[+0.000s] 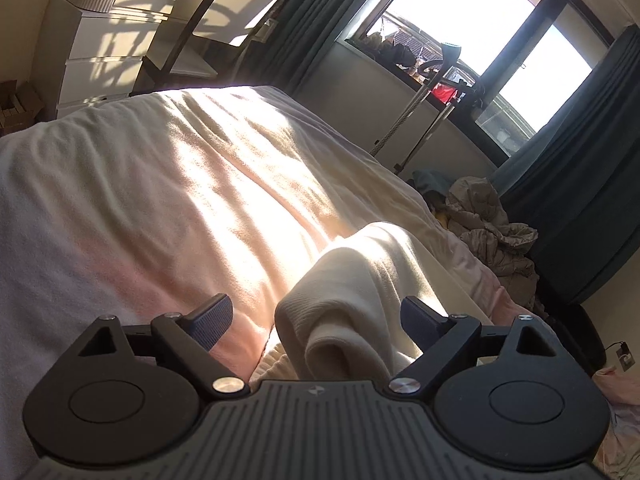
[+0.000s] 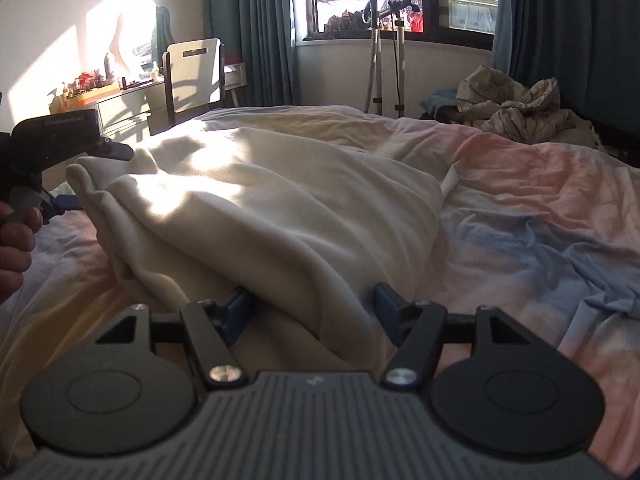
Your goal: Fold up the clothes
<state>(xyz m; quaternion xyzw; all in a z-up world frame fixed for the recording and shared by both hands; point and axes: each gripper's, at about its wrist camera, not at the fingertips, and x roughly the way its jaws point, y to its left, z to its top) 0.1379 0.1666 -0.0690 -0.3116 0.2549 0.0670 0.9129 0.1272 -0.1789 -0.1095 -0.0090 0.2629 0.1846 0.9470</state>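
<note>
Left wrist view: left gripper (image 1: 318, 322) jaws wide, straddling cream garment (image 1: 352, 280) cuff, pads clear. Right gripper (image 2: 314, 312) spread around garment edge, gripping nothing.

Landmark: the bed (image 1: 60, 208), sunlit.
Garment: cream garment (image 1: 224, 168) spread across the bed, its ribbed cuff (image 1: 320, 332) rolled up at the near edge.
Left gripper (image 1: 318, 314): jaws wide apart around that cuff, pads clear of it.
Beyond the bed: crumpled beige bedding (image 1: 492, 224).

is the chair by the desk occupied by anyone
No, the chair by the desk stands empty, its pale backrest and seat in plain sunlight.
</note>
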